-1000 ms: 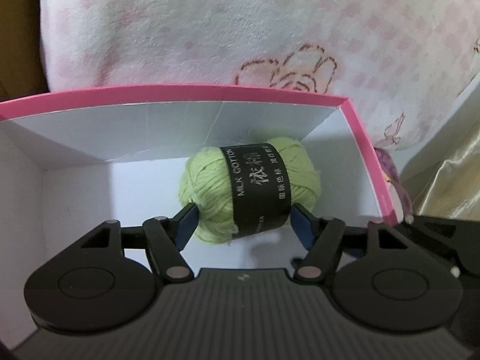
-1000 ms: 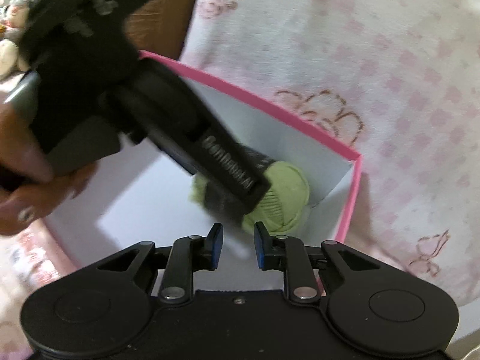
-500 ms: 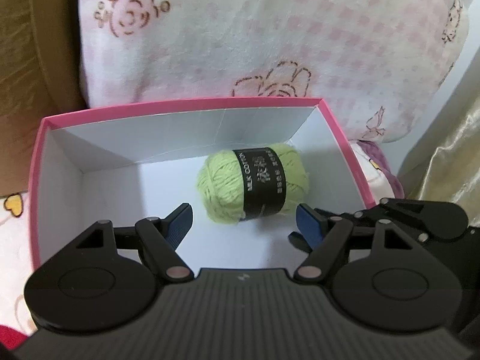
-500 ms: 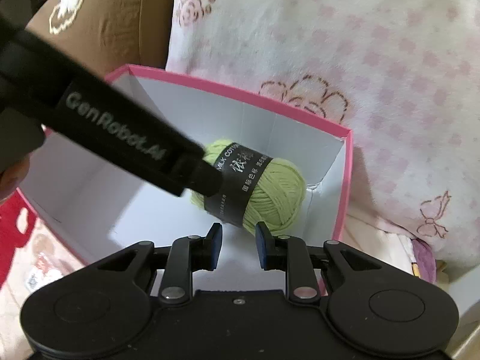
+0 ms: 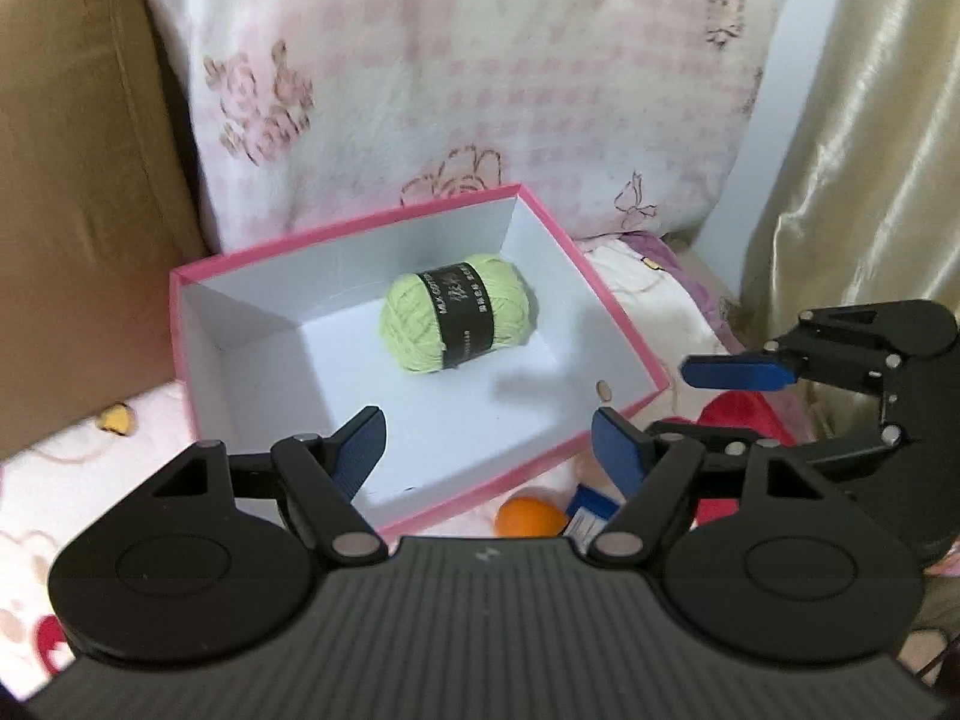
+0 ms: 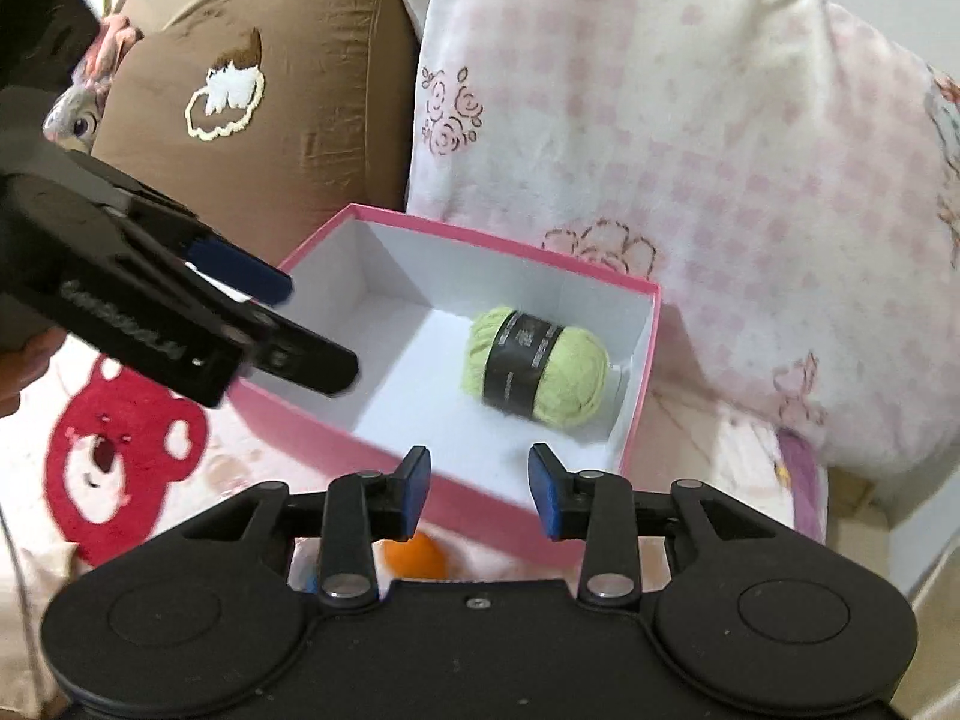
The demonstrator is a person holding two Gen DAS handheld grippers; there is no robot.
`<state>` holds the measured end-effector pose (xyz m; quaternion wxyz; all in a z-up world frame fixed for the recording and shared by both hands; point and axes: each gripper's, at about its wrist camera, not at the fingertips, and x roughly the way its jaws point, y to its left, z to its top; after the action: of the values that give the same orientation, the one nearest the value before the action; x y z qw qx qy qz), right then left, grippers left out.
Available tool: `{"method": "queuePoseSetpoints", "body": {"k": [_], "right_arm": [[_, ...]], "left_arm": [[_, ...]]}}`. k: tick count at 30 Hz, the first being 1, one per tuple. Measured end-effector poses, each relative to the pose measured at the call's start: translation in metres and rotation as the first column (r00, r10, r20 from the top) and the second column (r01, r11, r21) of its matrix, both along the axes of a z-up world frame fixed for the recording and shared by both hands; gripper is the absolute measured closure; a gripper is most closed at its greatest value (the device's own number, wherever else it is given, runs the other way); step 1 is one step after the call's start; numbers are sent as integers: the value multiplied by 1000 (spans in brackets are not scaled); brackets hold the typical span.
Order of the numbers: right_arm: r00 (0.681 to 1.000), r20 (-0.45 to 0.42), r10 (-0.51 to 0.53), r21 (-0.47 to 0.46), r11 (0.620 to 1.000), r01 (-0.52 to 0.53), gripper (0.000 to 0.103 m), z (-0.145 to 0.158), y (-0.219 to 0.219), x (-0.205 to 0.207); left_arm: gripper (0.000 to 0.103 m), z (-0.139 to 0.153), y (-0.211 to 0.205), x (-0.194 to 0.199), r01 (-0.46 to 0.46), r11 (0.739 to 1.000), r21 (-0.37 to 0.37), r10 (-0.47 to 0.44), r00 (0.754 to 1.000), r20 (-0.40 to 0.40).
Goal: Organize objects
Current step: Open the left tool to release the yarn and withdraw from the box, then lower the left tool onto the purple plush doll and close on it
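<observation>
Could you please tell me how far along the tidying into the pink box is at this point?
Done: the green yarn ball lies inside the pink box. In hand: nothing; the left tongs are open and empty, and the right tongs are opening, also empty. Left: the orange ball outside the box's near wall.

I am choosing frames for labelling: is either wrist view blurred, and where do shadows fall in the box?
Left wrist view: the blanket is smeared and soft, the yarn ball fairly sharp, its soft shadow on the box floor to its right. Right wrist view: the near pink wall and the orange ball are blurred; edges bend from fisheye.
</observation>
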<state>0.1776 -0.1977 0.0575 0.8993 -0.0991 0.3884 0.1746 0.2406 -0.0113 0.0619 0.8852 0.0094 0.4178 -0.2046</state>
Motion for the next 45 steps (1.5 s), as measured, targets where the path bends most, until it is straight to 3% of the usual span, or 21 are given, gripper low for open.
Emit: {"method": "queuePoseSetpoints", "body": {"k": [12, 14, 16, 20, 22, 29, 37, 45], "right_arm": [[999, -5, 45, 9, 999, -44, 49, 30, 12, -60], [998, -23, 53, 17, 998, -53, 40, 33, 13, -69], [998, -28, 57, 19, 998, -57, 24, 36, 14, -78], [998, -7, 56, -5, 998, -56, 19, 41, 15, -97], [999, -7, 48, -10, 999, -48, 12, 44, 13, -107], [999, -30, 26, -22, 999, -26, 11, 45, 8, -131], [996, -65, 52, 31, 998, -50, 11, 32, 1, -151], [996, -61, 67, 149, 987, -57, 11, -5, -4, -168]], "left_arm": [[26, 28, 5, -75, 73, 997, 41, -72, 997, -16], [23, 30, 5, -88, 76, 996, 46, -76, 997, -16], [21, 31, 7, -101, 83, 996, 43, -82, 996, -16], [16, 32, 10, -122, 94, 995, 41, -93, 995, -39], [15, 30, 12, -133, 93, 995, 45, -91, 994, -62], [7, 23, 20, -161, 52, 995, 91, -43, 994, -97], [5, -1, 19, -181, 48, 992, 118, -32, 991, -132], [5, -22, 25, -181, 17, 998, 55, -10, 993, -116]]}}
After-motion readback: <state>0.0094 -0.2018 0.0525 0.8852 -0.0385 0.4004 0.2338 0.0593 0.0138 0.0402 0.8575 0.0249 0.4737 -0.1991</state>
